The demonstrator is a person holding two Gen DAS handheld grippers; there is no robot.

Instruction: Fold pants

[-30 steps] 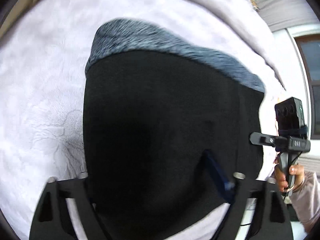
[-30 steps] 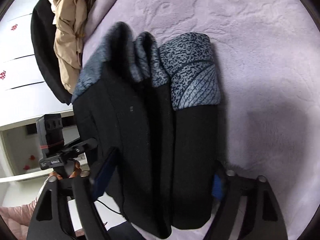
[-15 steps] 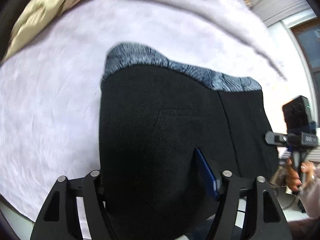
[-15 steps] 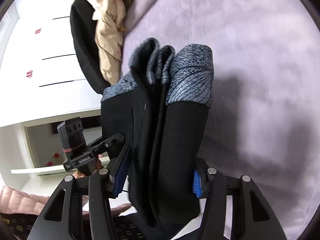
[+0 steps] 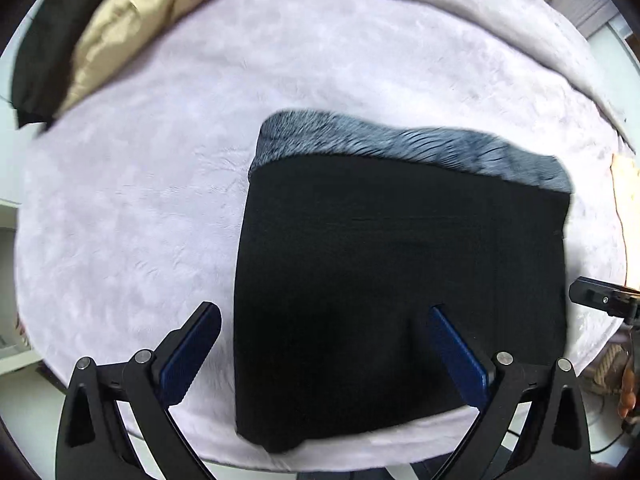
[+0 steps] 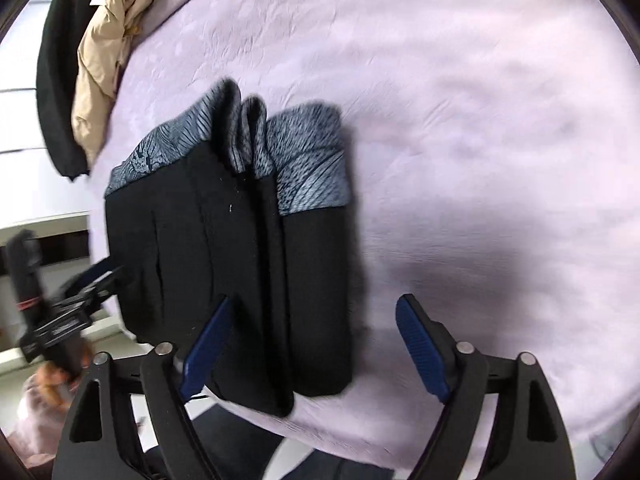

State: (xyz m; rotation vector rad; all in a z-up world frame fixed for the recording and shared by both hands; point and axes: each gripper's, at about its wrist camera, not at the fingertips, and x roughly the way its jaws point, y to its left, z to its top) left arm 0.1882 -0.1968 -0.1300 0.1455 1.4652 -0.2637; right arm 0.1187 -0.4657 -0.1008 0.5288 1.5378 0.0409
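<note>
Both grippers hang above the folded pants [image 5: 400, 280] with nothing pinched. Left gripper [image 5: 320, 352] has its jaws spreading wide, one blue pad over the blanket [image 5: 140, 200], the other over black cloth. Right gripper [image 6: 312, 344] is also opening, straddling the bundle's right edge. Pants lie on the lilac blanket of the bed, near its front edge, grey patterned cuffs at the far end.

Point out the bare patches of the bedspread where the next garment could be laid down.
The wide stretch of lilac bedspread on the far side of the folded pants from the left claw lies bare. So does the patch between the pants and the beige jacket. It is crowded near that jacket and the black garment beside it.
</note>
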